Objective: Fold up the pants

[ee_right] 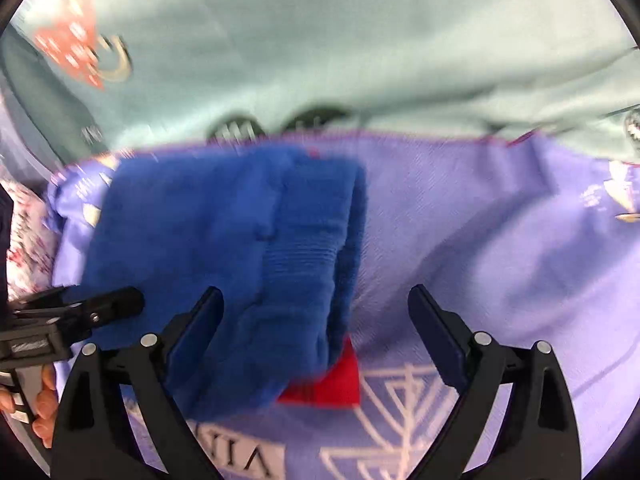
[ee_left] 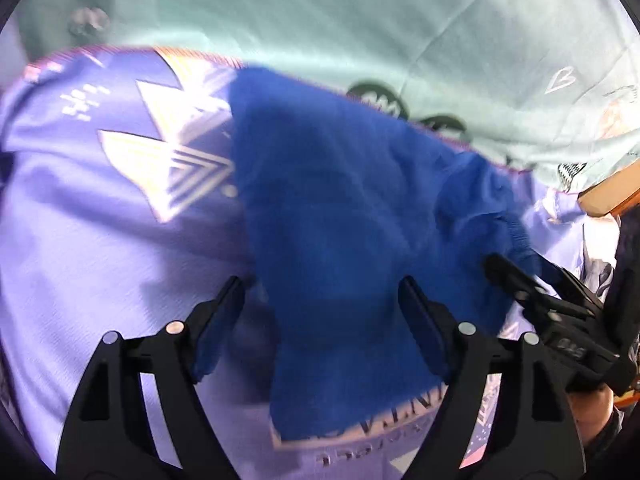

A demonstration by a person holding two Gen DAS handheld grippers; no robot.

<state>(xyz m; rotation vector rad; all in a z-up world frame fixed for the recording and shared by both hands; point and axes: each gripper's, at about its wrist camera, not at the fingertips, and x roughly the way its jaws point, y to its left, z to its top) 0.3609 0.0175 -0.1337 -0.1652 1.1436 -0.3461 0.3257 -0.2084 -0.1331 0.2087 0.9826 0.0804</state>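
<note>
the blue pants (ee_left: 352, 216) lie folded in a bundle on a lavender cloth (ee_left: 92, 264) printed with pale triangles and lettering. the bundle sits close to the far edge of that cloth, where a pink-trimmed hem meets a mint-green sheet (ee_left: 360, 20) with small dark and orange prints.

in the left wrist view, the left gripper (ee_left: 322, 292) has its jaws standing well apart, one finger on each side of the narrow near end of the pants; the fabric runs between them and the pads do not press on it. the right gripper (ee_left: 532, 284) shows at the right side of this view, its tips at the ribbed edge of the bundle.

in the right wrist view, the right gripper (ee_right: 316, 300) is likewise spread wide. the pants (ee_right: 240, 248) lie partly between its fingers, nearer the left one, with bare lavender cloth (ee_right: 500, 240) under the right finger. a red tag (ee_right: 332, 380) pokes out from under the near end of the bundle. the left gripper (ee_right: 120, 300) enters from the left edge, its tips over the side of the pants, and fingers of a hand (ee_right: 40, 404) hold it below. both views are blurred.
</note>
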